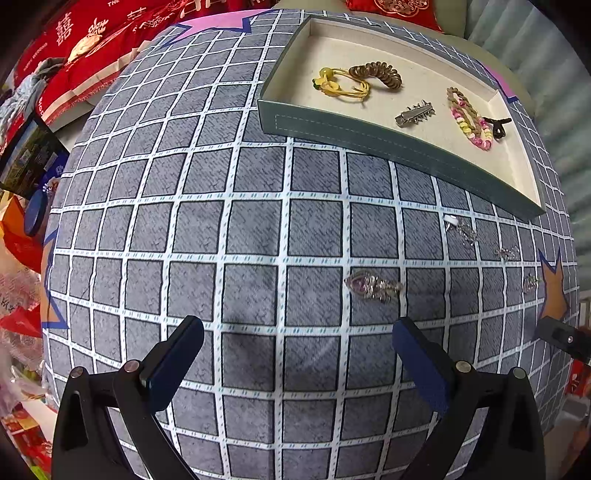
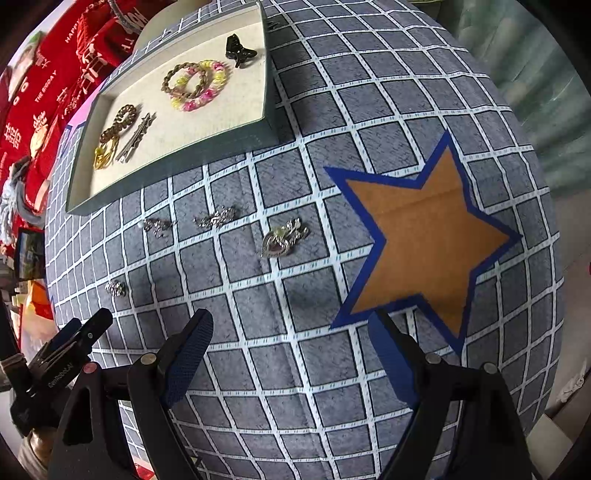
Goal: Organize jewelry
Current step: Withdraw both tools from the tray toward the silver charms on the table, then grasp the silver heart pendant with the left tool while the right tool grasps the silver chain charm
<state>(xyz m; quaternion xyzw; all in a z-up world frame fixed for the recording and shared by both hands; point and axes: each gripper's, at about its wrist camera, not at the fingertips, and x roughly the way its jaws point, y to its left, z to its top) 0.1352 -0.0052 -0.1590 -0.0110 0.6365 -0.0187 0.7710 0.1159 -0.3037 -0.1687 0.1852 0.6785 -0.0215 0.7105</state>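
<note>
Both my left gripper and right gripper stand wide, empty — silver heart-shaped pendant lies near the grey-green cream-lined tray, outside it.

One tray lay ahead of the left tool, and six pieces rested in it: one yellow hair tie, one brown coil tie, one silver clip, one brown braided band, one pink-and-yellow band and one black claw clip. Four loose silver pieces lay on the surface between the tools and the tray: one heart-shaped pendant and three small sparkly pieces. Two orange stars and two pink ones were printed on the cloth.
</note>
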